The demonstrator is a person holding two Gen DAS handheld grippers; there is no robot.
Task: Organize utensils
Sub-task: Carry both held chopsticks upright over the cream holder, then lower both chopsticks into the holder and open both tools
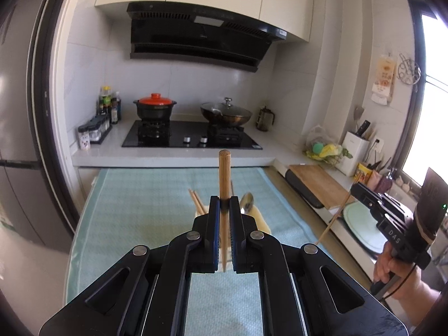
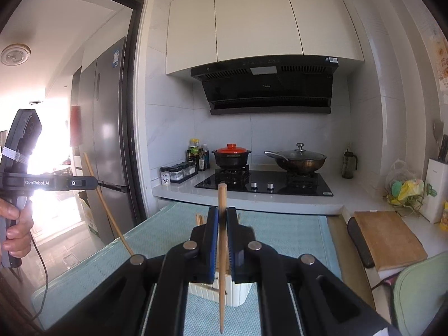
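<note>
A: Left gripper (image 1: 224,205) state?
B: Clenched on a wooden chopstick (image 1: 224,179), held upright above the teal mat (image 1: 145,196). White holder (image 1: 261,219) sits just beyond at 1 o'clock, with a spoon (image 1: 247,202) and more chopsticks (image 1: 196,201) in it.
A: Right gripper (image 2: 222,218)?
B: Also clamped on a second chopstick (image 2: 222,204), near vertical, tip over the ribbed holder (image 2: 238,291) at 6 o'clock.

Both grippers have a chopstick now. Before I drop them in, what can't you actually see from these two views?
- Holder opening: right wrist view, hidden behind the right gripper; left wrist view, mostly hidden behind the left gripper.
- Spoon handle: left wrist view, hidden behind the gripper.
- Chopstick tip: blurred.
</note>
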